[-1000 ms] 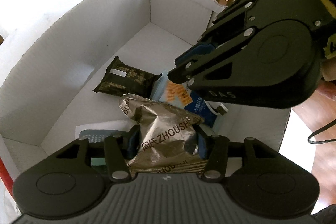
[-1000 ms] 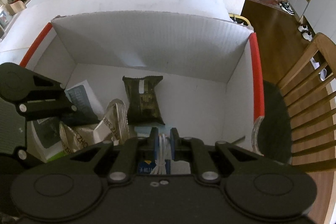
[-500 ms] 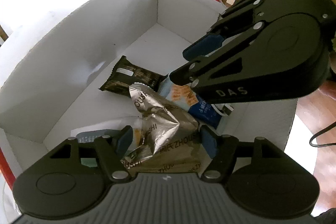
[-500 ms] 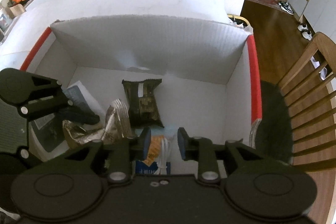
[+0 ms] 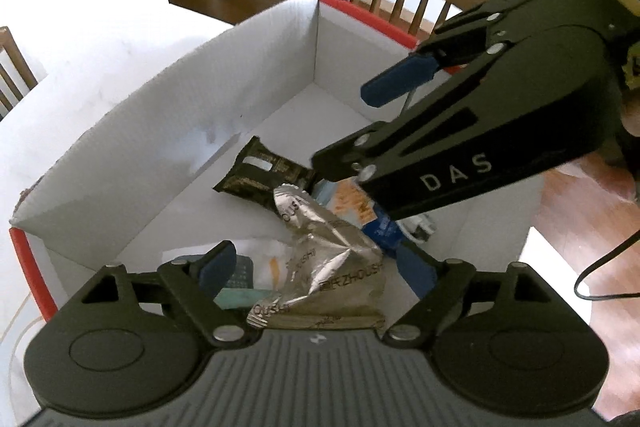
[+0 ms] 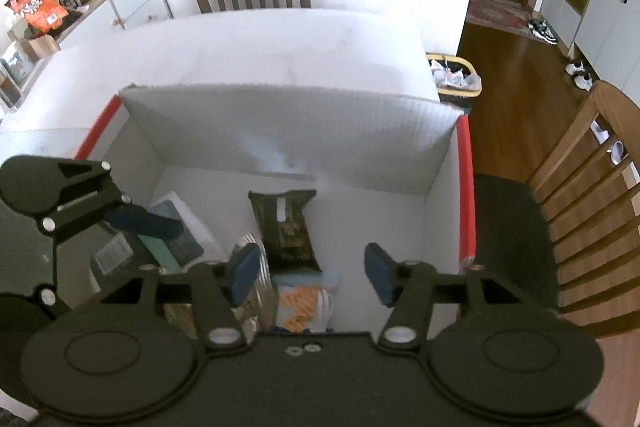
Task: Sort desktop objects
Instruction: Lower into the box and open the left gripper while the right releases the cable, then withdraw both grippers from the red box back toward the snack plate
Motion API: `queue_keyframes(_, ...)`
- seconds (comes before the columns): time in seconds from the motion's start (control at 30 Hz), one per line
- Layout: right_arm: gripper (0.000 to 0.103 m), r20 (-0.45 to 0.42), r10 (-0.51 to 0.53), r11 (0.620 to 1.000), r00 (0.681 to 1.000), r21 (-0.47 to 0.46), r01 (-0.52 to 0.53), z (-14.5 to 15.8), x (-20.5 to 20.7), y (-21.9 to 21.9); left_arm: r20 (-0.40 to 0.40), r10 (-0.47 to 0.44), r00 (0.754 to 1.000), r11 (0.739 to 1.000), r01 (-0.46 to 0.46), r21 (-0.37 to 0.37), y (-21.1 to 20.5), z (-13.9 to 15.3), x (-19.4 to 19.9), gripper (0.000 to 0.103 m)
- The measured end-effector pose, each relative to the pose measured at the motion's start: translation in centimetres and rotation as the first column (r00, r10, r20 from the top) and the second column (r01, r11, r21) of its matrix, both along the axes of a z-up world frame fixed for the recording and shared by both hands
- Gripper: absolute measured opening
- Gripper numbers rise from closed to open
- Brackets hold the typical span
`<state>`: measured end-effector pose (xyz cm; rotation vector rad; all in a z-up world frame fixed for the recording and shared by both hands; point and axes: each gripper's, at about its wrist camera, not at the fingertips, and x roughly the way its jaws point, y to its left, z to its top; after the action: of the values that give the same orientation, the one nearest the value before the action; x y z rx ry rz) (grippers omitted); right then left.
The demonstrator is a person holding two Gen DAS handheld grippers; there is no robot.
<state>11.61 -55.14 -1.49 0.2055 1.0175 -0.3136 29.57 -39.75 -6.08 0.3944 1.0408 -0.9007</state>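
Opening both tools over the white box (image 5: pixel 132 131): my left gripper (image 5: pixel 320 269) is spread wide, silver snack bag (image 5: pixel 328 267) lying loose between its fingers; my right gripper (image 6: pixel 310 273) is parting too, orange-and-blue packet (image 6: pixel 302 303) lying below, untouched.

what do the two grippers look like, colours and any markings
Both are matte black linkage grippers with silver pivot pins, round side discs and dark blue finger pads. The right gripper carries white "DAS" lettering on its side. The left gripper has a grey ribbed body.
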Motion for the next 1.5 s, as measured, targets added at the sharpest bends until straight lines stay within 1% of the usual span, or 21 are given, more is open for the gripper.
queue_keyframes(0.07,0.067,0.018,-0.001,1.000,1.000,0.002,0.001,0.6,-0.1,0.1,-0.004,0.002,1.000,1.000,-0.002,-0.021,0.2,0.2,-0.2,0.093)
queue_keyframes(0.1,0.068,0.022,-0.001,1.000,1.000,0.002,0.001,0.8,-0.2,0.1,-0.003,0.001,1.000,1.000,-0.002,-0.029,0.1,0.3,-0.3,0.098)
queue_keyframes(0.13,0.070,0.027,0.000,1.000,1.000,0.002,0.000,0.9,-0.2,0.1,0.000,0.002,1.000,0.999,-0.002,-0.036,0.1,0.4,-0.4,0.100)
queue_keyframes(0.3,0.079,0.049,-0.006,1.000,0.999,0.013,0.006,1.6,-0.7,0.1,-0.008,0.014,1.000,0.998,-0.014,-0.066,0.4,0.9,-0.9,0.103)
queue_keyframes(0.33,0.081,0.055,-0.009,1.000,0.998,0.014,0.008,1.6,-0.8,0.3,-0.012,0.018,1.000,0.997,-0.019,-0.072,0.4,0.9,-1.0,0.103)
queue_keyframes(0.47,0.085,0.068,-0.016,1.000,0.998,0.015,0.015,2.0,-1.4,0.3,-0.023,0.021,1.000,0.995,-0.023,-0.097,1.1,1.4,-1.5,0.103)
queue_keyframes(0.77,0.085,0.098,-0.034,0.999,0.995,0.009,0.034,3.0,-2.5,1.1,0.000,0.050,0.999,0.988,-0.049,-0.145,2.1,2.6,-2.5,0.103)
queue_keyframes(0.97,0.086,0.123,-0.039,0.999,0.992,0.005,0.038,3.9,-3.1,1.8,0.043,0.056,0.997,0.987,-0.049,-0.156,3.0,3.5,-3.6,0.103)
queue_keyframes(1.2,0.088,0.154,-0.044,0.999,0.987,0.010,0.043,4.7,-4.3,2.7,0.070,0.104,0.992,0.976,-0.088,-0.200,4.3,4.7,-5.0,0.103)
queue_keyframes(1.3,0.091,0.167,-0.040,0.999,0.985,0.017,0.038,4.9,-4.9,3.1,0.074,0.131,0.989,0.971,-0.113,-0.210,5.1,4.8,-5.6,0.103)
queue_keyframes(1.43,0.102,0.188,-0.038,0.999,0.981,0.016,0.035,5.0,-5.4,3.7,0.077,0.160,0.984,0.966,-0.140,-0.217,6.0,4.9,-5.8,0.103)
queue_keyframes(1.5,0.103,0.204,-0.041,0.999,0.978,0.014,0.039,5.2,-5.7,4.0,0.073,0.175,0.982,0.963,-0.155,-0.222,6.4,4.9,-6.1,0.103)
